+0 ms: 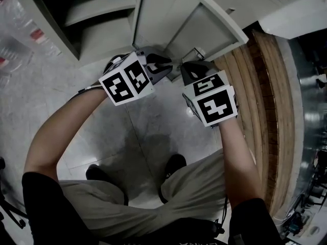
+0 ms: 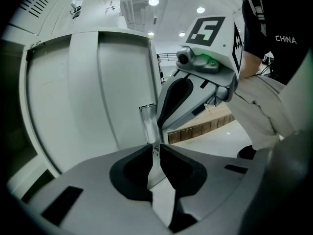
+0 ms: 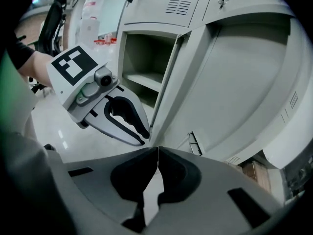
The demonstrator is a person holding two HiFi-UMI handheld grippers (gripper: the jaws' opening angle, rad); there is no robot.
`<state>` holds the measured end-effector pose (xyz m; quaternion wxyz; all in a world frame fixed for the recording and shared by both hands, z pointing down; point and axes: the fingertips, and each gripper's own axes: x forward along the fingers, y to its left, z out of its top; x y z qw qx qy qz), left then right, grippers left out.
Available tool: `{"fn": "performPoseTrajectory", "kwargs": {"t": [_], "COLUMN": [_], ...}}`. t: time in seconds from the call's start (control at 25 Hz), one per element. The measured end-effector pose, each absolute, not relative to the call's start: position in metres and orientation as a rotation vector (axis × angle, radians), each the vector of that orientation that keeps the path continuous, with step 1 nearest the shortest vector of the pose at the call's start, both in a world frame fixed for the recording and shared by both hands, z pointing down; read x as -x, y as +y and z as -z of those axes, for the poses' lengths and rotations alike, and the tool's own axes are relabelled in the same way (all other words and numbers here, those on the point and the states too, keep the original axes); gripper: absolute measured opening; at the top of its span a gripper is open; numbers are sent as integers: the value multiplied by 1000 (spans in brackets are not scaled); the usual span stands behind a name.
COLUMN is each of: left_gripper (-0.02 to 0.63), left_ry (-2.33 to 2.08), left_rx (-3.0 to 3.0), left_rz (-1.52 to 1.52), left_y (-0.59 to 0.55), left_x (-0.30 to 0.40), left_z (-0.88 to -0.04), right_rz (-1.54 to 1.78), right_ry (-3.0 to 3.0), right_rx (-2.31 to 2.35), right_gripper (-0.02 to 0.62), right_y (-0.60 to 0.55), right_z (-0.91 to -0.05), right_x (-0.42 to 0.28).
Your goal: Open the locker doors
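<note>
The grey lockers stand ahead with two doors swung open. In the left gripper view my left gripper [image 2: 155, 147] is shut on the thin free edge of one open locker door [image 2: 98, 92], just below a small metal latch strip [image 2: 148, 123]. The head view shows this gripper [image 1: 166, 67] at the bottom edge of that door [image 1: 153, 14]. My right gripper [image 1: 190, 69] hangs close beside it, shut on nothing [image 3: 158, 150]. The right gripper view shows the left gripper [image 3: 145, 132] at the door's edge, the open compartment [image 3: 142, 67] with a shelf, and the second open door [image 3: 234, 82].
A wooden bench [image 1: 263, 101] runs along the right. Plastic bottles [image 1: 15, 34] lie on the floor at the left. The person's legs and shoes [image 1: 173, 165] stand on the tiled floor below the grippers. Further shut locker doors [image 3: 176, 4] sit above the open ones.
</note>
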<state>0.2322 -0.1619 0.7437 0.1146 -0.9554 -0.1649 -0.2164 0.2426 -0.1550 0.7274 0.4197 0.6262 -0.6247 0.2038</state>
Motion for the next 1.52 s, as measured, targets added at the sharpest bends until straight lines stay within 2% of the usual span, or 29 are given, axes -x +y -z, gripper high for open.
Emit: {"fn": "performPoseTrajectory", "kwargs": {"t": [0.28, 0.52, 0.72, 0.88, 1.0, 1.2, 1.52], "left_gripper": [57, 57, 22, 20, 20, 20, 20], "left_ry": [-456, -351, -275, -227, -192, 171, 165], "left_rx": [2791, 2822, 2730, 2799, 2916, 2949, 2927], "left_rz": [689, 743, 810, 917, 951, 1041, 1188], "left_y": [-168, -191, -221, -236, -229, -229, -178], "left_x": [-223, -210, -177, -149, -130, -100, -100], "left_z": [-754, -765, -759, -750, -724, -662, -532], "right_rz": [-504, -278, -271, -339, -399, -403, -528], "right_ry": [-1671, -1759, -1808, -1825, -1825, -1798, -1728], "right_rx": [-1619, -1776, -1931, -2047, -2100, -2055, -1839], "right_gripper": [32, 32, 32, 32, 32, 32, 32], "right_y": [-176, -219, -244, -249, -239, -208, -150], "right_z": [-718, -682, -660, -640, -625, -595, -506], "right_x": [-210, -169, -158, -154, -154, -156, -178]}}
